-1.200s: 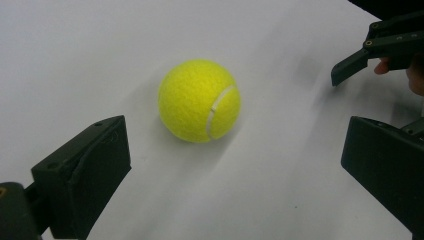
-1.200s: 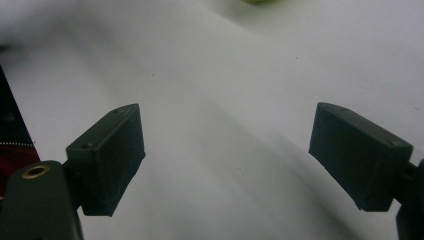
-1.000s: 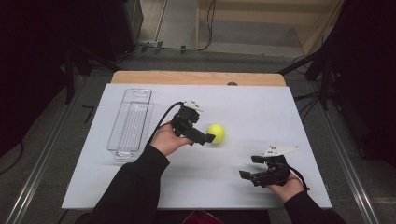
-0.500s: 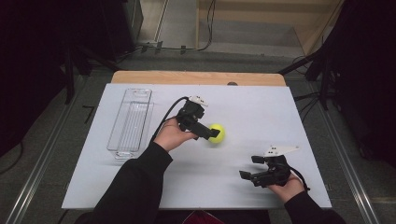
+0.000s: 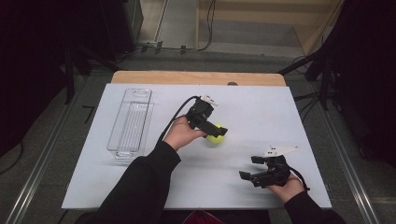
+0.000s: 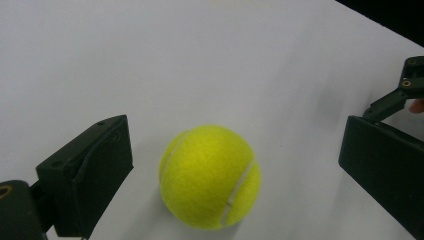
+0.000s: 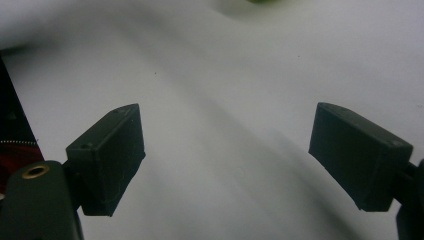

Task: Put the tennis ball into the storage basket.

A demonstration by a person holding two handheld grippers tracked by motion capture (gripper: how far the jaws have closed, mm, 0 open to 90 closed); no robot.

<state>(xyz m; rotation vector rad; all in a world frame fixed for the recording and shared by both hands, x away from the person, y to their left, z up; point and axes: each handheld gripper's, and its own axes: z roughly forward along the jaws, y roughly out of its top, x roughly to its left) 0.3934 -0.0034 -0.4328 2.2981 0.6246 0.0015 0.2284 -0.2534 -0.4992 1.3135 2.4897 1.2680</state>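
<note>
Toward the left edge of the white tabletop [image 5: 280,112] lies a clear plastic tray [image 5: 129,122], long and narrow, its length running from the near side toward the far side, with nothing visible inside it. Just right of it, near the middle of the tabletop, the person's left hand [image 5: 180,133] holds the left claw [image 5: 218,132] down over a yellow tennis ball [image 5: 215,136]. In the left gripper view the claw [image 6: 235,150] stands spread wide, and the tennis ball [image 6: 210,176] rests on the white surface between its two black jaws, touching neither: it sits nearer one jaw, with a clear gap to the other. The step in hand looks to be the approach to a grasp of the ball, with the claw already straddling it but not yet pinching. The next move would call for centring the ball between the jaws and pressing them together evenly, since a round felt ball may roll away if one jaw reaches it first; the tray seems a likely place for it afterwards. Toward the near right corner of the tabletop, well apart from the ball, the right claw [image 5: 249,167] rests low in the right hand [image 5: 286,185], and in the right gripper view this claw [image 7: 227,150] is also spread, with bare tabletop between its jaws.
</note>
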